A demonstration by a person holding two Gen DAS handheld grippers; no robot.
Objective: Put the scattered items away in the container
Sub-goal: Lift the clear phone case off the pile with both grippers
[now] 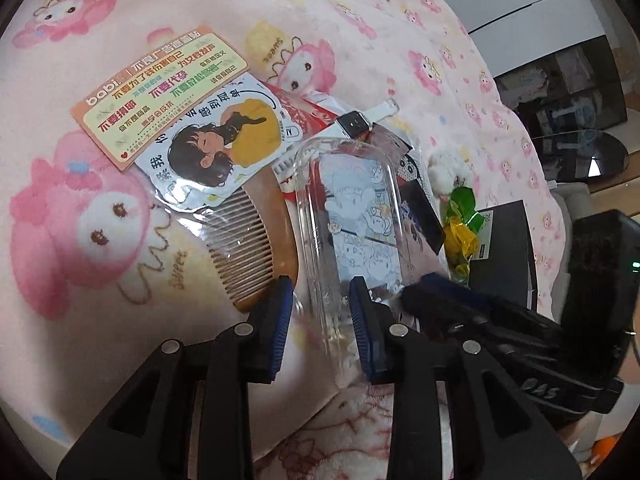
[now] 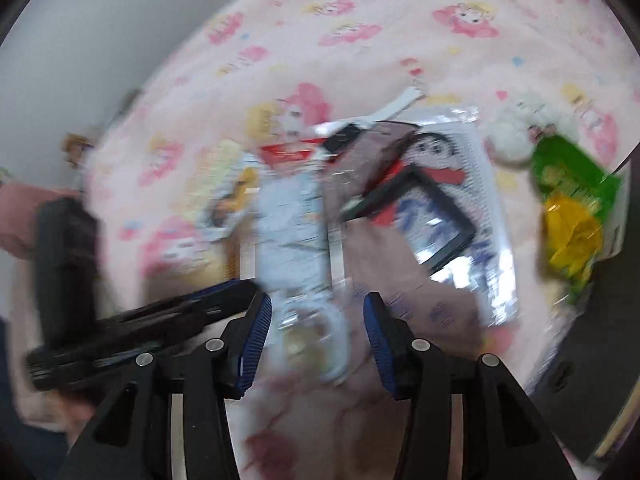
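A clear plastic container point(image 1: 352, 216) lies on the pink blanket with a cartoon card inside. My left gripper point(image 1: 320, 312) is open, its blue pads on either side of the container's near end. A wooden comb point(image 1: 256, 240), a girl sticker pack point(image 1: 216, 148), an orange card point(image 1: 160, 92) and a white watch point(image 1: 360, 120) lie around it. My right gripper point(image 2: 316, 336) is open above the container's near end point(image 2: 312, 336); that view is blurred. Its black body shows in the left wrist view point(image 1: 500, 320). Green and yellow candy wrappers point(image 2: 572, 216) lie at right.
A white plush toy point(image 1: 444, 172) and a black box point(image 1: 504, 256) sit to the right. A black-framed picture point(image 2: 420, 220) rests on a plastic-wrapped card. The bed edge falls off at right, with dark furniture point(image 1: 568, 80) beyond.
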